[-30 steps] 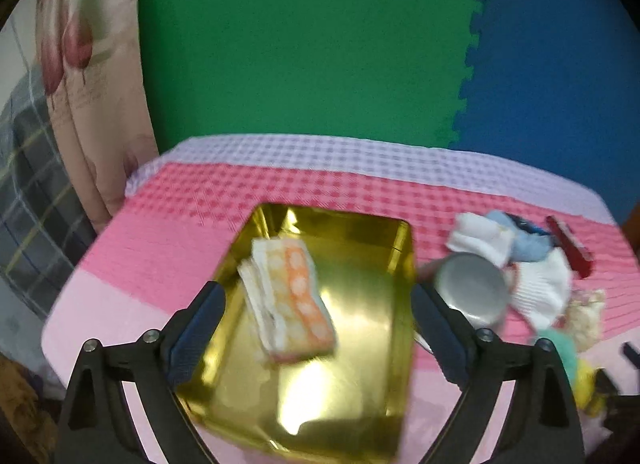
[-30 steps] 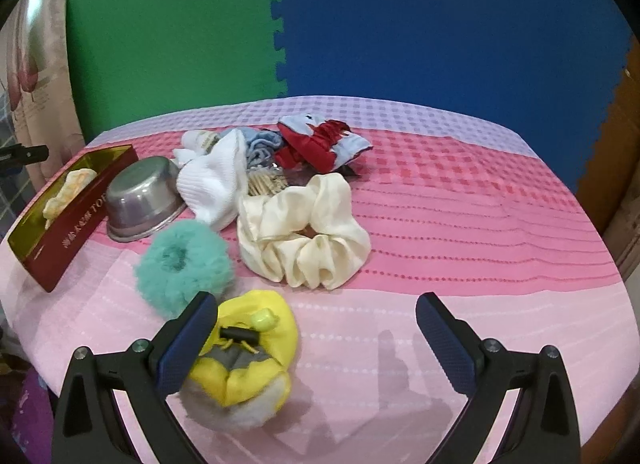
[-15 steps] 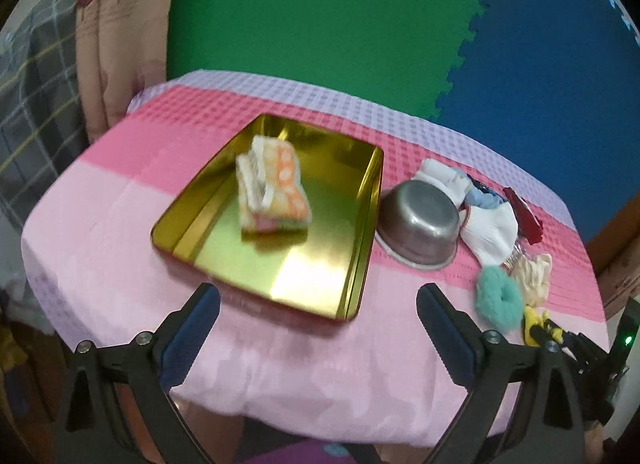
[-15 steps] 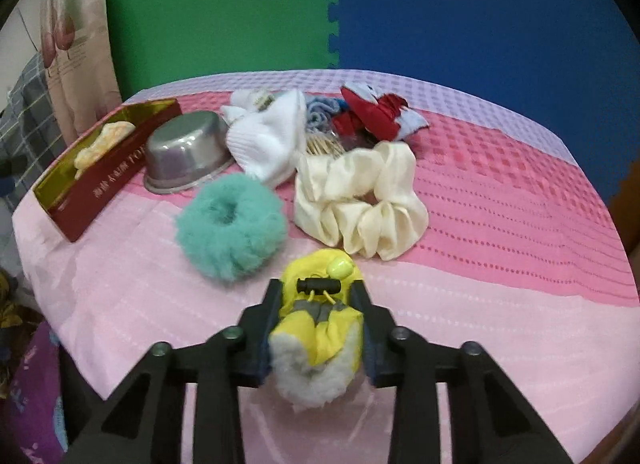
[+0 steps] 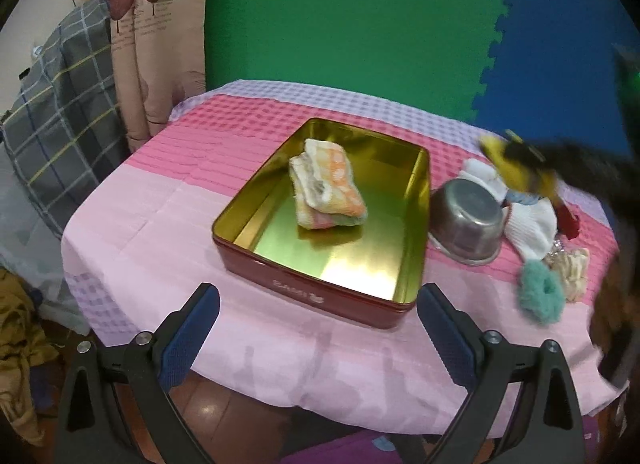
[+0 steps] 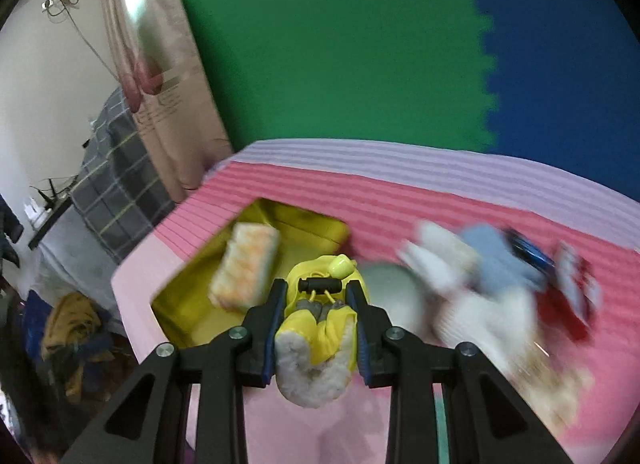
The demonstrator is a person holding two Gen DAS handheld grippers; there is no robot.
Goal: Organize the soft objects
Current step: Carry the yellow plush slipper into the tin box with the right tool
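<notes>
Right gripper (image 6: 316, 328) clamped on yellow pouch (image 6: 320, 316) — tin (image 5: 324, 223) lies ahead-left, just beyond; left gripper (image 5: 318, 338) wide open, empty.

A steel bowl (image 5: 468, 219) lies tilted on the pink checked cloth (image 5: 168, 232) of the worktop, before green (image 5: 352, 15) and blue foam mats (image 5: 568, 47).
</notes>
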